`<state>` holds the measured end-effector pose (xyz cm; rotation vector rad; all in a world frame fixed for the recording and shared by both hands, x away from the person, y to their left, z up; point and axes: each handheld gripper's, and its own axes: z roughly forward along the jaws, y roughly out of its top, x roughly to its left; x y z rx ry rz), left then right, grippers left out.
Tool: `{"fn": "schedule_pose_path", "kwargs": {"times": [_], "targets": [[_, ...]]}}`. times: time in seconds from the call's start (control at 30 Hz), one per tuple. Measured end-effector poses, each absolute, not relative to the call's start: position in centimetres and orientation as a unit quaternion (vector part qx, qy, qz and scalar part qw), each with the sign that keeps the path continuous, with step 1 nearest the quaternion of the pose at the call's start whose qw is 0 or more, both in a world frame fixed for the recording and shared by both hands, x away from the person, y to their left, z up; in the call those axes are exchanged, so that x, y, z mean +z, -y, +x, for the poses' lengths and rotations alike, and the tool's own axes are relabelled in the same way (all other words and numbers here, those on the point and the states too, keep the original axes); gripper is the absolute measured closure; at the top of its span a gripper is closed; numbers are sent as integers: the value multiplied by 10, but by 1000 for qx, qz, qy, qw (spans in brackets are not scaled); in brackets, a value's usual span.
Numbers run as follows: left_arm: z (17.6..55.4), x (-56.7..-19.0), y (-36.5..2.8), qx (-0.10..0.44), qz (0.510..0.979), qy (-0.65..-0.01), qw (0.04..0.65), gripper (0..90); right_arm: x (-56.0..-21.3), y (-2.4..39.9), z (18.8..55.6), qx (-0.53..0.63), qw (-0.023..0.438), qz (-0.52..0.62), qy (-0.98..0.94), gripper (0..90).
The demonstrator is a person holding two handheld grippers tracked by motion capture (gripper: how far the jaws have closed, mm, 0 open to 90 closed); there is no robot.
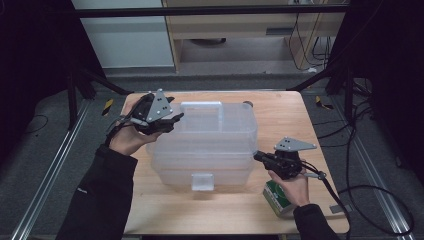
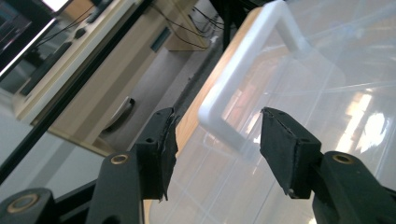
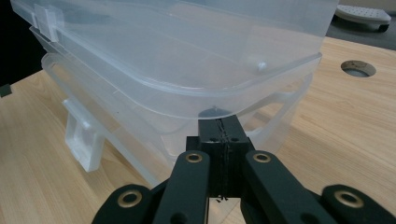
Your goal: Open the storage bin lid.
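Box: a clear plastic storage box [image 1: 205,150] with a lid [image 1: 215,125] stands in the middle of the wooden surface [image 1: 285,115]; the lid sits on top of the box.
Handle: a white handle [image 1: 201,106] runs along the far side of the lid; in the left gripper view it lies just ahead of the jaws, between their tips but apart from them.
Latch: a clear latch tab [image 1: 202,182] hangs at the middle of the box's near wall.
Left hand-held gripper: the left hand-held gripper [image 1: 167,120] hangs over the box's far left corner, just beside the handle; its jaws stand apart and clasp nothing.
Right hand-held gripper: the right hand-held gripper [image 1: 257,156] is at the box's right side, jaws pressed together; in the right gripper view the tips [image 3: 219,126] sit right under the lid's rim, touching it or nearly so, and whether any plastic is pinched between them cannot be told.
Carton: a small green and white carton [image 1: 277,197] lies on the surface near the right front corner, partly under the right hand [image 1: 292,187].
Hole: a round hole [image 3: 358,68] shows in the surface beyond the box's right end.
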<state>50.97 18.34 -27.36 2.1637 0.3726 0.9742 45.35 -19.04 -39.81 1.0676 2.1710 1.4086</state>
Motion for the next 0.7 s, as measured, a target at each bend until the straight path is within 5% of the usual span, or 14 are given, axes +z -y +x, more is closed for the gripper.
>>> {"fn": "schedule_pose_path", "kwargs": {"times": [0.7], "targets": [[475,-286,-262,389,737,-307,459,553,-398,190,454,495,166,378,-765,900]]}}
